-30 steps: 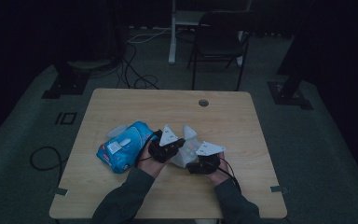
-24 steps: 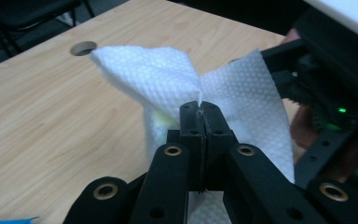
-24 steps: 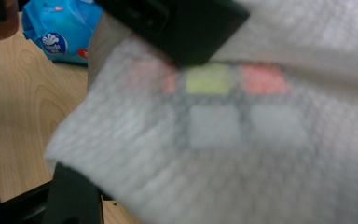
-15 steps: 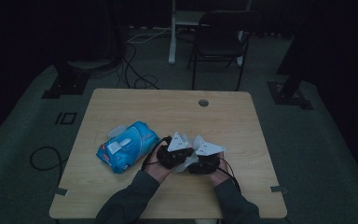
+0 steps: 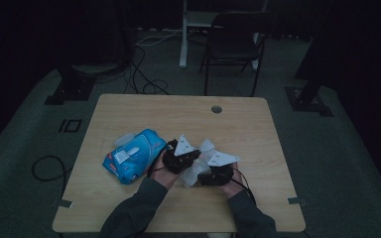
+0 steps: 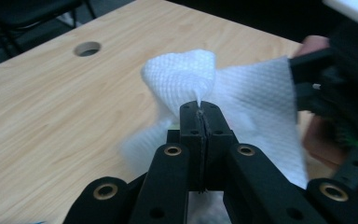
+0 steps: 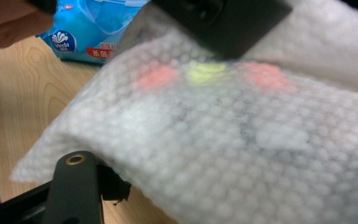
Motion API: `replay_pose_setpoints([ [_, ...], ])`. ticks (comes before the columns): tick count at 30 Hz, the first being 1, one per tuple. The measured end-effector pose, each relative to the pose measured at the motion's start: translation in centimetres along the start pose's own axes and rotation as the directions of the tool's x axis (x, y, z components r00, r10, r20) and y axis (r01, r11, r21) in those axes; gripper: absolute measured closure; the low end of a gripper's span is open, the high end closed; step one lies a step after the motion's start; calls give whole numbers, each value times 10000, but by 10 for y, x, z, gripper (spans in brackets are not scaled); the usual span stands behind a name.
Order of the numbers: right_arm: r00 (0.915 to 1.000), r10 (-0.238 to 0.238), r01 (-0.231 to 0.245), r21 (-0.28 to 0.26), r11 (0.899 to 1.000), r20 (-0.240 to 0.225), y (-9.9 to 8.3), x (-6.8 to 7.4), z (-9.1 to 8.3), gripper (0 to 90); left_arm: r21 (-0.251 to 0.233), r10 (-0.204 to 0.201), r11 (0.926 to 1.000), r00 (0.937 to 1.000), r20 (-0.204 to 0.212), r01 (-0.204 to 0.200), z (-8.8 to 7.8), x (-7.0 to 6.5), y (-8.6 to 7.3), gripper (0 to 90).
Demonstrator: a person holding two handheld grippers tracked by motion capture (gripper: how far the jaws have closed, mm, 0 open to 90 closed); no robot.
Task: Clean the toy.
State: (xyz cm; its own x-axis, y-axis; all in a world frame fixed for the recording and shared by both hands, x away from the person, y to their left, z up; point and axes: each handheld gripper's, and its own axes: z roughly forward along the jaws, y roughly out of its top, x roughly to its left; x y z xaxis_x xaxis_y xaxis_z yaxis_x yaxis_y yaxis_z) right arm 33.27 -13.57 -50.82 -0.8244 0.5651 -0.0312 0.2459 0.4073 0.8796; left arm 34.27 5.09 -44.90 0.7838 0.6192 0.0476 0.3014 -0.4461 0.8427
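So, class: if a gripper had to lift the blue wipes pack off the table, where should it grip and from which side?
Probably across the narrow width of the blue wipes pack, coming from above. It lies flat on the table, long sides free; avoid the flap label on top.

A white, dimple-textured wipe (image 6: 242,98) is hanging crumpled above the table (image 5: 238,124), one corner twisting up into a pinched peak, the rest draping loosely just right of the blue wipes pack (image 5: 131,154).
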Motion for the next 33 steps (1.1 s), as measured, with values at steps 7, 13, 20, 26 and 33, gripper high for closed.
replay_pose_setpoints([
  [7,9997,-162,162,16,9999,-167,0,3,2,345,-23,-189,9998,9998,-72,189,2,1,1,896],
  [13,9998,-141,142,89,9999,-121,0,3,2,346,53,4,10000,9996,288,-5,7,-6,1,897],
  [20,9999,-104,105,125,9999,-69,0,3,4,345,65,204,9998,9959,885,-211,11,-15,0,897],
  [26,10000,-34,34,83,10000,47,-1,0,2,345,22,317,9995,9919,1227,-322,10,-20,0,897],
  [33,9995,150,-152,79,9999,283,-2,-6,-2,346,44,485,9988,9913,1225,-494,1,-20,-4,897],
])
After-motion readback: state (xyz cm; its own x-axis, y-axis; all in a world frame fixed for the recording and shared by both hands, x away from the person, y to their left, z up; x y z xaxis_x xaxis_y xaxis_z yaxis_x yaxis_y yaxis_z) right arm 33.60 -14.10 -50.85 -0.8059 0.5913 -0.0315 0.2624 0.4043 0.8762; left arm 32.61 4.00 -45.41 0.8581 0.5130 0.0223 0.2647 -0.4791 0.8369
